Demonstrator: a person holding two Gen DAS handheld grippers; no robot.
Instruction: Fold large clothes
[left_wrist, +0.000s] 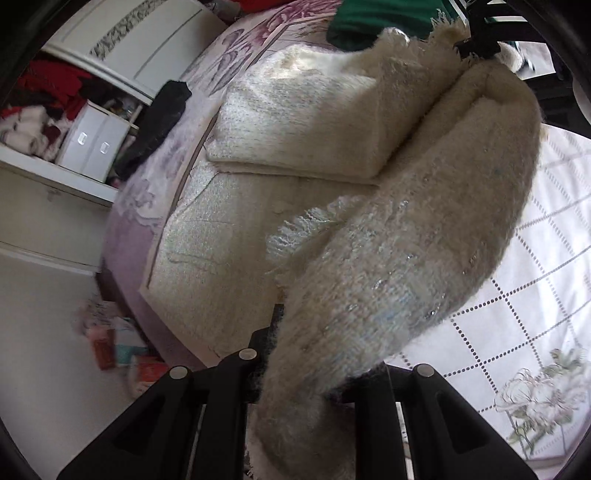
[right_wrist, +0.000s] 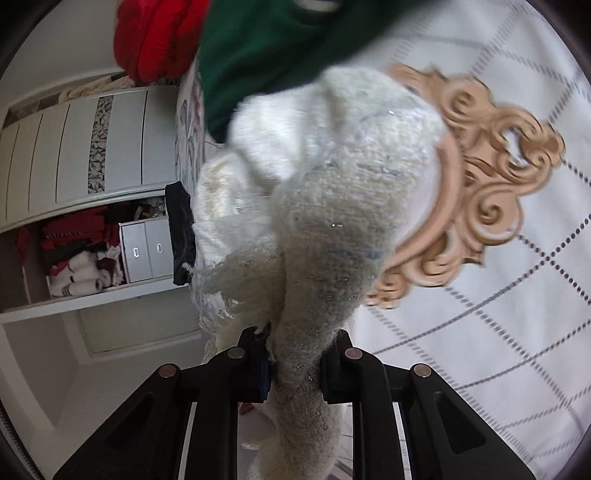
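A cream fuzzy knit garment (left_wrist: 406, 258) with a fringed edge is lifted above the bed. Part of it lies folded flat on the bed (left_wrist: 303, 122). My left gripper (left_wrist: 306, 369) is shut on one end of the raised band of fabric. The other end runs up to my right gripper (left_wrist: 476, 44) at the top right of the left wrist view. In the right wrist view the same garment (right_wrist: 332, 206) bulges in front of the camera, and the right gripper (right_wrist: 295, 362) is shut on a bunched neck of it. The cloth hides most of the fingertips.
The bed has a white cover with a dotted grid (left_wrist: 517, 295) and a tan ornament print (right_wrist: 498, 158). A green garment (right_wrist: 266, 44) and a red one (right_wrist: 155, 40) lie at its far end, a black one (left_wrist: 162, 110) at its edge. A white wardrobe (right_wrist: 74, 147) with shelved clothes stands beyond.
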